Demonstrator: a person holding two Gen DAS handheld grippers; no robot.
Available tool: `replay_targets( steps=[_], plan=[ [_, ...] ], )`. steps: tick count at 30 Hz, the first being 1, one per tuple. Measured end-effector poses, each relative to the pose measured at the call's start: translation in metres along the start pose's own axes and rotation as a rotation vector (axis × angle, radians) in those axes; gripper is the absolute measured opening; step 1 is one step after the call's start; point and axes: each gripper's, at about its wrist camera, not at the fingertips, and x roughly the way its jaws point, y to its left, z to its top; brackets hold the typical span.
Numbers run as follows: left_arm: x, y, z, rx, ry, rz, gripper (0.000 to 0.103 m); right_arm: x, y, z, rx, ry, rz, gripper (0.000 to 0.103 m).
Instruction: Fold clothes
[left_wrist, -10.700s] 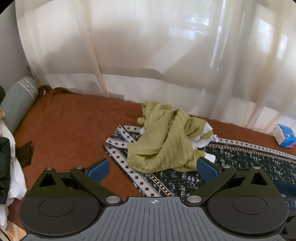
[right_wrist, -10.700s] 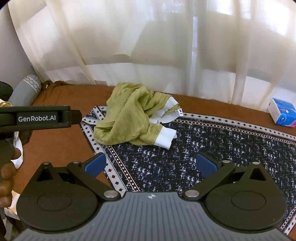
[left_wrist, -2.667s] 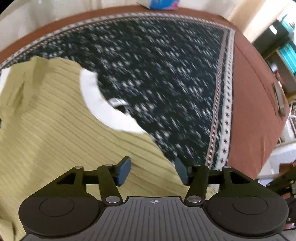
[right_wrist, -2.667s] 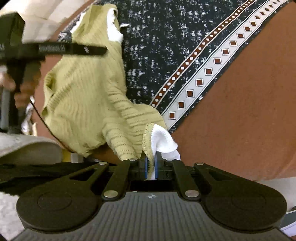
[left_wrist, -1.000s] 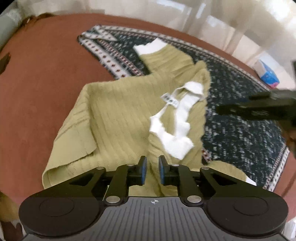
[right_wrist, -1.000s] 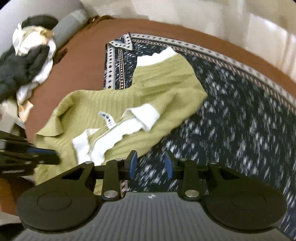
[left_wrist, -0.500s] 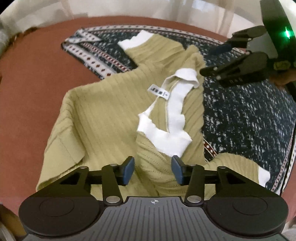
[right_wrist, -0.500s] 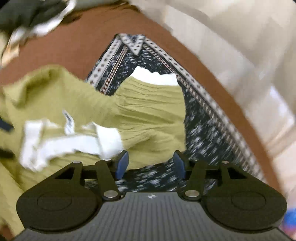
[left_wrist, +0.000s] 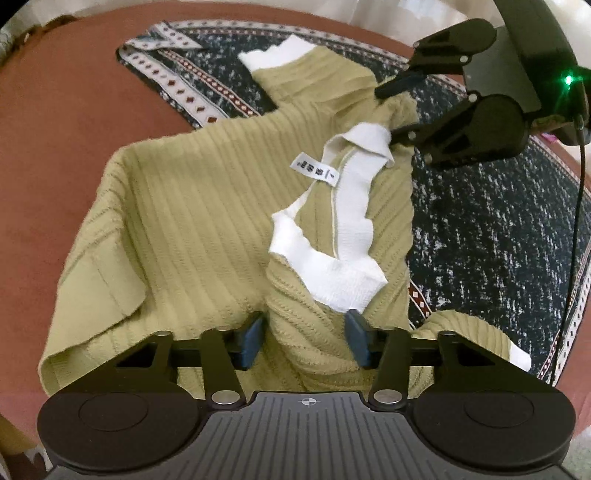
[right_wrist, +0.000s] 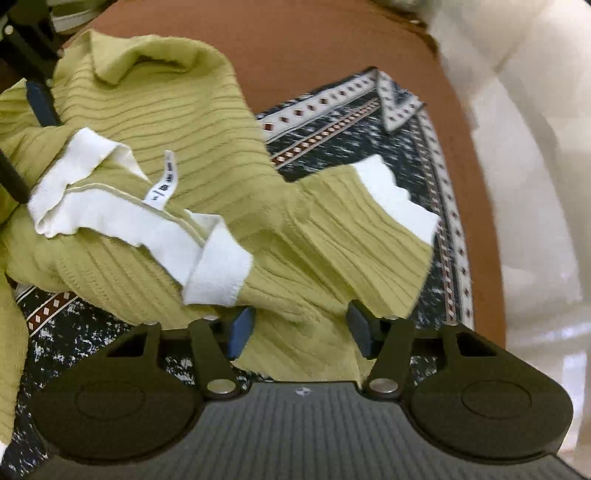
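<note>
Olive ribbed sweater (left_wrist: 192, 206) with white collar (left_wrist: 343, 229) and cuffs, spread loosely and rumpled, partly on the patterned rug (left_wrist: 491, 221), partly on the brown floor (left_wrist: 55, 122)

Left gripper (left_wrist: 304, 341) low over the knit near the collar, jaws spread around a raised ridge of fabric, not pinching; right gripper (right_wrist: 297, 330) over the shoulder by the far sleeve (right_wrist: 354, 229), jaws likewise spread, nothing held; seen from the left wrist view with the tips at the collar's far end, contact not clear. Probably a regrasp at both shoulders for flattening or folding: best to bite a single layer of knit rather than the bunched ridge; close both pairs evenly; draw apart to smooth the collar and wrinkles; keep the care label (left_wrist: 314, 170) inside.
</note>
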Motion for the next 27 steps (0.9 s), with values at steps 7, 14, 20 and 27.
replay_targets(
  steps=[7,14,20,27],
  plan=[
    [-0.01,0.01,-0.001,-0.053,-0.044,0.008,0.005,-0.009,-0.019,-0.005,0.322,-0.018,0.097,0.008],
    [-0.092,0.032,0.014,-0.116,-0.271,0.062,0.005,-0.106,-0.035,-0.038,0.788,-0.349,0.069,0.007],
    [-0.184,0.014,0.035,-0.036,-0.523,0.116,0.005,-0.204,-0.028,-0.048,0.908,-0.617,0.014,0.006],
    [-0.273,-0.031,0.035,0.098,-0.762,0.112,0.006,-0.311,-0.019,-0.052,0.933,-0.888,-0.091,0.006]
  ],
)
